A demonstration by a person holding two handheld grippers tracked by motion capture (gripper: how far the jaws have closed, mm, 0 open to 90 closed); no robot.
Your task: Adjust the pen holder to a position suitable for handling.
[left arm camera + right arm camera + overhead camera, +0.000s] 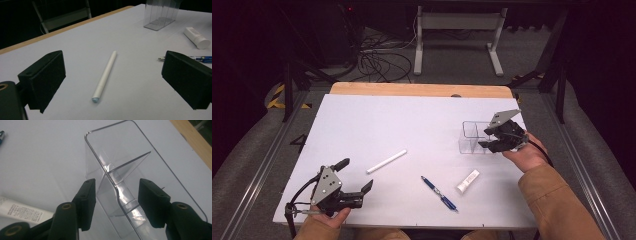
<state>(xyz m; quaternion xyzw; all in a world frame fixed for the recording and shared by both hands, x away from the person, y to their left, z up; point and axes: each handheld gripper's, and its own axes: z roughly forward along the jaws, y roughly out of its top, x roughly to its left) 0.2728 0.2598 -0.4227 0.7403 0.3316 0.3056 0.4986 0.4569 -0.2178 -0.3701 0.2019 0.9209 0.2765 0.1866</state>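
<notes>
While the right gripper sits at the right end of the clear organizer, its jaws stand half-wide on either side of that end wall, one outside and one over the inner compartment; I cannot tell whether the pads touch the plastic. The organizer stands upright at the right of the white board, close to its right edge, with little room beyond it. At the near left corner the left gripper hovers with jaws wide and nothing between them, aimed at the white stick, which lies apart from it near the middle. A blue pen and a small white tube lie near the front edge, right of centre, apart from each other. The far and left parts of the board lie bare. A wooden strip shows along the far edge; beyond it are grey carpet, cables and a white frame.
</notes>
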